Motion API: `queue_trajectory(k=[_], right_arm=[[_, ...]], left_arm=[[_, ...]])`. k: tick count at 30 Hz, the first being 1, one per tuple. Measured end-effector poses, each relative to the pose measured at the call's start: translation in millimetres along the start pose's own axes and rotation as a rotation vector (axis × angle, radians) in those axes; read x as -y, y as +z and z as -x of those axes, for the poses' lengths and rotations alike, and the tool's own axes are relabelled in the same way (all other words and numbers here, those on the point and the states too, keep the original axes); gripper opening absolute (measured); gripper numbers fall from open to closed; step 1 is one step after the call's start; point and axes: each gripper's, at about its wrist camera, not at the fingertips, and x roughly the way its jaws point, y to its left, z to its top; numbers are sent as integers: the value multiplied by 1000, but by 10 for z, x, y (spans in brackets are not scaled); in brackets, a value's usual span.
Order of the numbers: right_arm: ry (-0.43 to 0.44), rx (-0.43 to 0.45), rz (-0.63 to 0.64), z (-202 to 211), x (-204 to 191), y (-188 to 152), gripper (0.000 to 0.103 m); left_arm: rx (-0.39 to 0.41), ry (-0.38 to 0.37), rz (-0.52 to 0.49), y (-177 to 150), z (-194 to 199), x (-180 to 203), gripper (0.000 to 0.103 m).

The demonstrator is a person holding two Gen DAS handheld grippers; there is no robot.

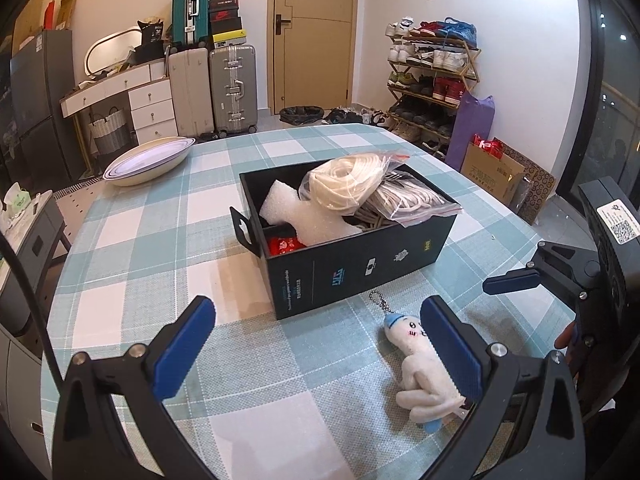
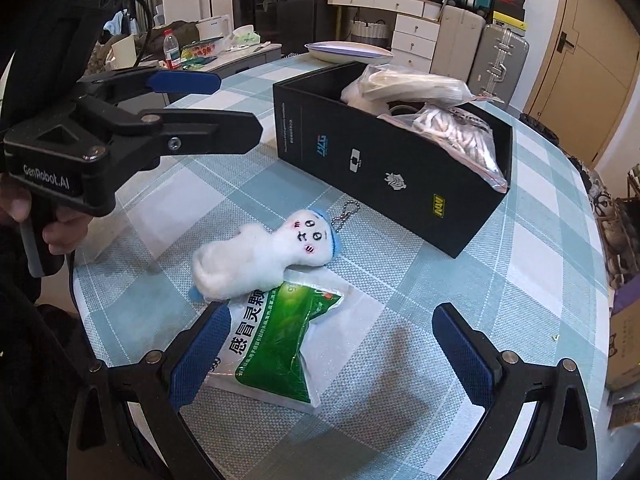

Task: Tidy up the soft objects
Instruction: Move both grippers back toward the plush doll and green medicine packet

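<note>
A white plush toy (image 1: 420, 372) with a blue cap and bead chain lies on the checked tablecloth in front of the black box (image 1: 360, 276). It also shows in the right wrist view (image 2: 260, 256), partly lying on a green and white medicine pouch (image 2: 280, 348). The box (image 2: 384, 168) holds white foam (image 1: 296, 216) and bagged cords (image 1: 352, 182). My left gripper (image 1: 320, 348) is open and empty, its right finger over the toy. My right gripper (image 2: 332, 352) is open and empty, low over the pouch. The left gripper (image 2: 208, 108) appears open at the upper left of the right wrist view.
A white oval dish (image 1: 150, 160) sits at the far left of the table. The table edge (image 1: 60, 280) curves round on the left. Suitcases (image 1: 232, 88), a dresser and a shoe rack (image 1: 432, 76) stand behind.
</note>
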Motion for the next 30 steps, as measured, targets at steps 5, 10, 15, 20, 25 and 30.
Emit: queue_trajectory(k=[5,10,15,20,25,30], right_arm=[[20,-20,38,-75,-88,-6,102],[3,-48,22,-132,-18,-43,102],[-21,-52,-17,-95,108,-91,102],[31,-37,32,-68,-43,-78,102],[25,-60,14,-143,-25,-77,102],[12,-60,-32,-161,109,-72,102]], left_arm=[[-5,-4,-4,-8,-13,10,103],[-10,-7,-4,-15,-26,19,103],[-16,-6,-12,-27,-42,38,103],[-19,-10,-15,-32,-46,48,103],[-22,-16,-21,-33,-47,64,103],[-40,-46,-33,-53,-67,109,103]])
